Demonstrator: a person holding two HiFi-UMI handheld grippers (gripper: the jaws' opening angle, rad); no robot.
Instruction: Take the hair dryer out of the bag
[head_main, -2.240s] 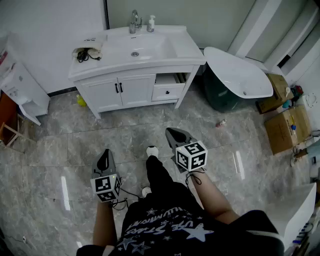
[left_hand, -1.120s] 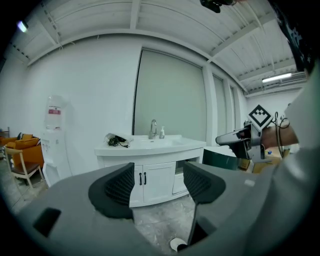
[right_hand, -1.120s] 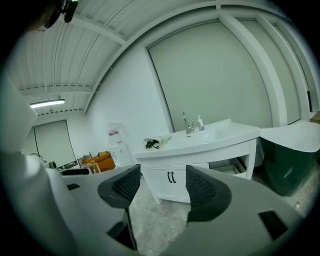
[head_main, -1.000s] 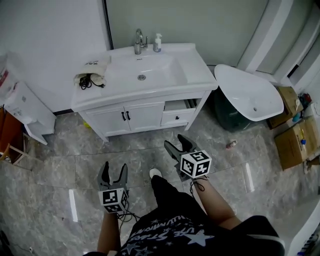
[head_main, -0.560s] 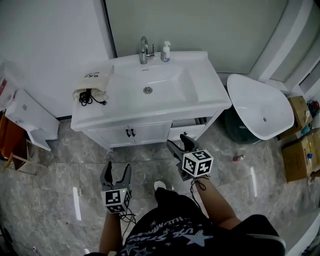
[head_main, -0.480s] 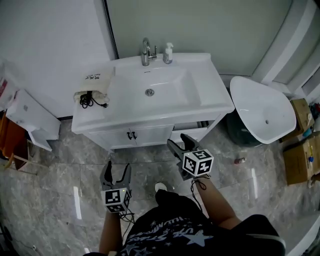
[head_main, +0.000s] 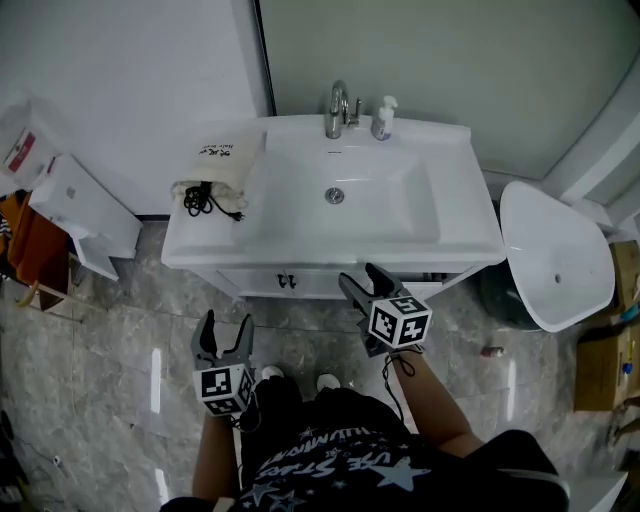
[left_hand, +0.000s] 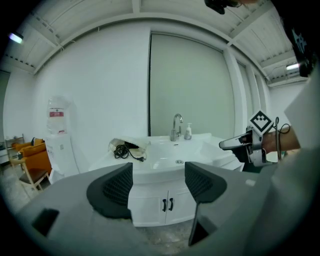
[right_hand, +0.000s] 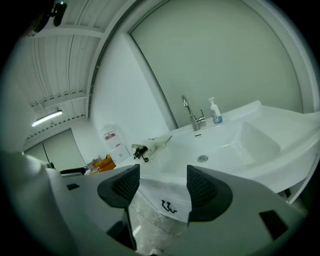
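Spread and empty, left tongs (head_main: 226, 322), right tongs (head_main: 358, 275) hovering. On table (head_main: 465, 215) at 10 o'clock, bag (head_main: 222, 165) lying, cord (head_main: 212, 203) spilling out; dryer hiding inside. Probably rigid, weighty: pin limp bag, grip handle

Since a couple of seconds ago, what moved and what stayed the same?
The person walked up to the white vanity, so it is much nearer now. The left gripper and right gripper both opened their jaws, and neither holds anything. The cloth bag, with a black cord spilling out, lies untouched on the counter left of the basin, as before.
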